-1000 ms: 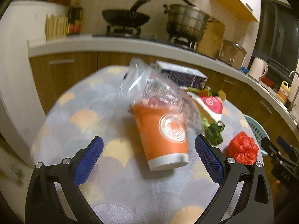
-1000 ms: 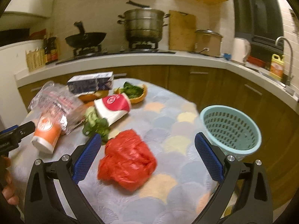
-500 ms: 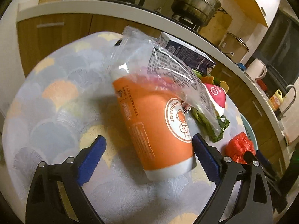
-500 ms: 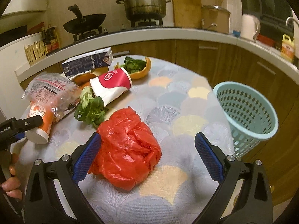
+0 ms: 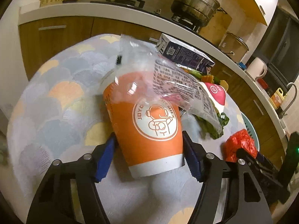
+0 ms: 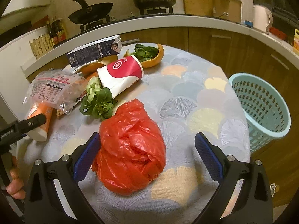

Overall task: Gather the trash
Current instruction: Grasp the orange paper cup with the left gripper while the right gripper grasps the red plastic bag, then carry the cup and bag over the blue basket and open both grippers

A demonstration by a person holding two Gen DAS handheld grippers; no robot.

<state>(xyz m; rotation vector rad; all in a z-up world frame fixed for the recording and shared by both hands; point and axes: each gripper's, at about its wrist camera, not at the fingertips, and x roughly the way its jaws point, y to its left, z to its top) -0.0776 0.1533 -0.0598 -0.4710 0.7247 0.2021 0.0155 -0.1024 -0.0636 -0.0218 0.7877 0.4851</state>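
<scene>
At the bench's [image 6: 186, 97] left edge the left gripper [image 5: 149, 153] has just been closing its fingers on the orange cup [image 5: 147, 123], which lies on its side; both blue pads now sit against its walls near the white base, so it is grasped; a clear wrapper [image 5: 168, 80] drapes over the cup's mouth; next come greens [image 6: 97, 102] and a red cup [image 6: 121, 74] on its side, with a dark carton [image 6: 95, 51] and an orange peel [image 6: 151, 56] holding leaves toward the far edge; near the front edge the right gripper [image 6: 147, 155] has its fingers spread wide and released around the red bag [image 6: 130, 149]; the left pad touches or nearly touches the bag, the right pad stands apart from it; past the bench's right edge stands a teal basket [image 6: 261, 110].
</scene>
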